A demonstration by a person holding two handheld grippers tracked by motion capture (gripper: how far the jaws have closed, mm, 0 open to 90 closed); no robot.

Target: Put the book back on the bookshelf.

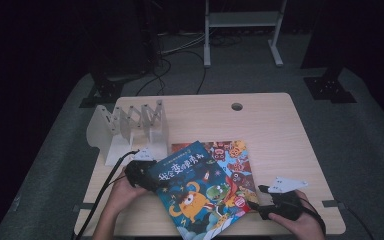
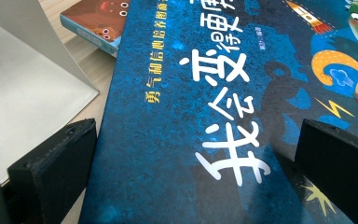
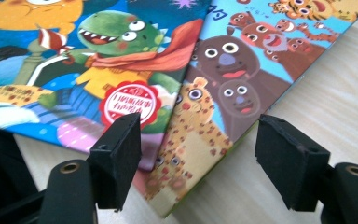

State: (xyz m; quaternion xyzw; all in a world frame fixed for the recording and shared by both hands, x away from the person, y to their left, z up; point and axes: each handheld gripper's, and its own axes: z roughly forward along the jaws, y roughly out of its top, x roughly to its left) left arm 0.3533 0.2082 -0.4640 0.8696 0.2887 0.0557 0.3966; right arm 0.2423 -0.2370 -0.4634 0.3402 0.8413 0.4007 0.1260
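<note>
Left gripper (image 1: 152,182) straddles the blue book's (image 1: 200,195) left edge, jaws wide, gripping nothing; right gripper (image 1: 261,202), half open and empty, faces the near corner of the animal book (image 1: 235,162) beneath. We judge both books still unshelved, the white rack (image 1: 130,127) lying beyond the left gripper with bare table (image 1: 280,135) around.

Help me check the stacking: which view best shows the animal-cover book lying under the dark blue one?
The right gripper view: the animal-cover book shows its corner and edge clearly under the dark blue book. The high view shows it small and half covered; the left gripper view catches a corner.
</note>
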